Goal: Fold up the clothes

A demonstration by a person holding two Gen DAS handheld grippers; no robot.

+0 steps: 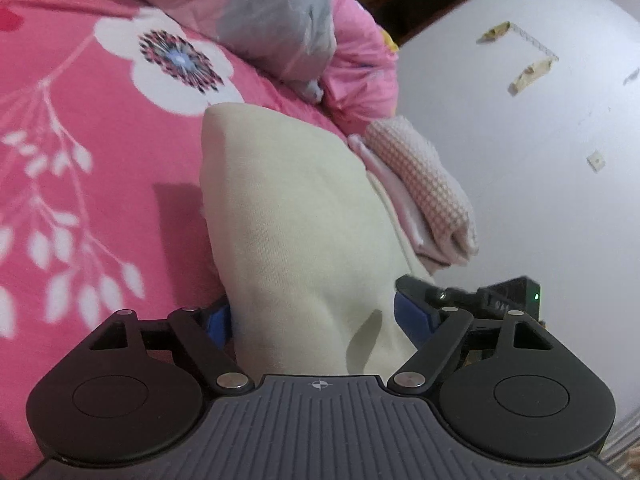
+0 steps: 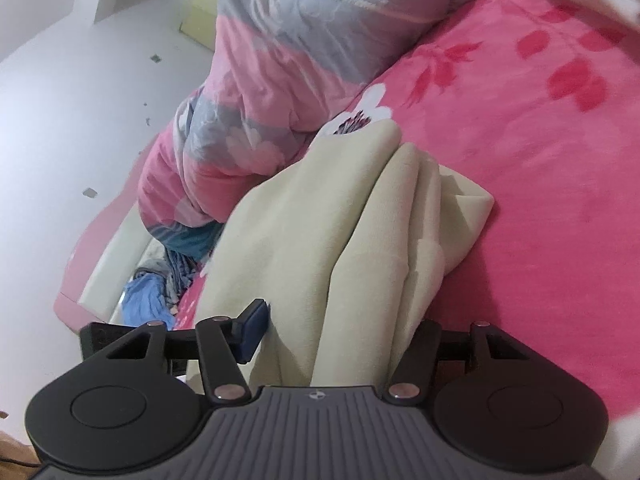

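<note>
Cream garment (image 1: 304, 220) (folded) on bedsheet (image 1: 80, 140)

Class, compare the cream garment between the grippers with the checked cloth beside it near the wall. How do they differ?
The cream garment is plain; the checked cloth has a fine pink-and-white check. The cream garment is larger and loosely bunched, with thick folds; the checked cloth is a small, neat folded stack. The cream garment lies between gripper fingers; the checked cloth lies untouched. Both rest on the pink bedspread.

The right gripper (image 2: 320, 320) straddles a folded cream garment (image 2: 344, 216) on the pink floral bedsheet (image 2: 520, 128).
</note>
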